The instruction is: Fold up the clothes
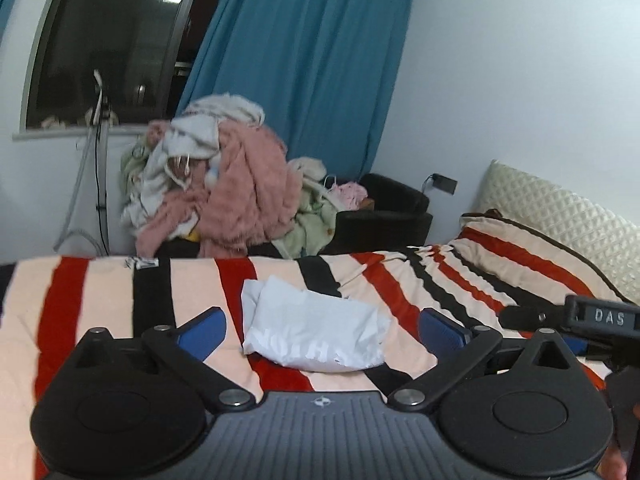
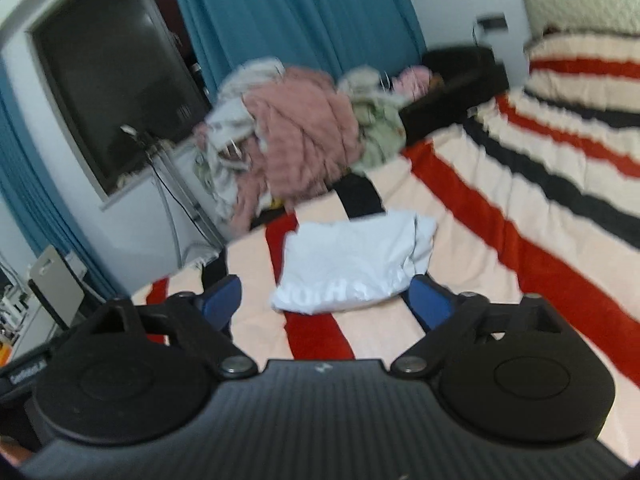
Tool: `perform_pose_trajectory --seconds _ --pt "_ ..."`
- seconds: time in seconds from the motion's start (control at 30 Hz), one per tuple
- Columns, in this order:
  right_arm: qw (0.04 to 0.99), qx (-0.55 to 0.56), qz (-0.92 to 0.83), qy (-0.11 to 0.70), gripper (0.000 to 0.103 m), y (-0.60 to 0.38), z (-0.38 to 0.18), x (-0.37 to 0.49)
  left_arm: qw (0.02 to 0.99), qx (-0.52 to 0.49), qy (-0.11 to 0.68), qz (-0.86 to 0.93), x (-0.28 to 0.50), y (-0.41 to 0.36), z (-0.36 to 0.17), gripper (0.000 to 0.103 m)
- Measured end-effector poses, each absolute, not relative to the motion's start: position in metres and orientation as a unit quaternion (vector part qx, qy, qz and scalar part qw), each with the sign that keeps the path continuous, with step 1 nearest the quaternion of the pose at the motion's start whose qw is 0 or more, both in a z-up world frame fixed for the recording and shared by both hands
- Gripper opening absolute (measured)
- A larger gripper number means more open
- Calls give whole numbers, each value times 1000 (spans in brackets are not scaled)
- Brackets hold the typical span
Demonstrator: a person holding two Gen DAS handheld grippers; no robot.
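Both grippers are standing wide open and gripping nothing: the left gripper (image 1: pixel 322 330) and the right gripper (image 2: pixel 324 298) are each hanging above the striped blanket (image 1: pixel 100 300), with one folded white T-shirt (image 1: pixel 316 332) lying flat on it ahead of the blue fingers (image 1: pixel 204 332). That shirt is looking finished, so the step in hand is likely fetching the next garment. Reaching for a single piece at the top of the clothes pile (image 1: pixel 224 176) on the dark armchair (image 1: pixel 384 216), rather than a tangled bunch, seems wisest. Counting: two grippers, one folded shirt, one pile, one teal curtain (image 1: pixel 304 60).
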State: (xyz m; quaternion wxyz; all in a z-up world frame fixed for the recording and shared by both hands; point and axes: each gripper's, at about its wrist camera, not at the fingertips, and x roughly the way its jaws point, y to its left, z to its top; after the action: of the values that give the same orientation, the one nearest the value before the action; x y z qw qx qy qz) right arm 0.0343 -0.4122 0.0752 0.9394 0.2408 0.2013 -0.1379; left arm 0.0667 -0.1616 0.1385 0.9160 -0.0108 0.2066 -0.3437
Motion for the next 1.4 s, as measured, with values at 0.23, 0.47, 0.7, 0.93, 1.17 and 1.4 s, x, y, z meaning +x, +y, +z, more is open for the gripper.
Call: perform_pose_trajectory --seconds 0.23,0.47,0.7,0.93,1.17,1.4 --pt "958 195 -134 165 91 -371 93 -30 926 0 174 -334 -19 -123 152 103" --pt "970 160 -134 121 91 -332 74 -68 936 21 153 -315 -65 -98 127 103" --pt "978 125 -129 102 91 -310 37 -67 946 34 134 -295 -87 -92 94 103" --pt "979 115 -135 101 91 -311 -9 -53 954 5 136 -267 -67 -79 60 103" --pt "977 110 -135 125 91 -311 -44 -35 956 20 139 -259 -53 -76 37 103" --pt "977 91 -142 133 91 -303 -53 -30 952 22 152 -266 -42 -78 24 103"
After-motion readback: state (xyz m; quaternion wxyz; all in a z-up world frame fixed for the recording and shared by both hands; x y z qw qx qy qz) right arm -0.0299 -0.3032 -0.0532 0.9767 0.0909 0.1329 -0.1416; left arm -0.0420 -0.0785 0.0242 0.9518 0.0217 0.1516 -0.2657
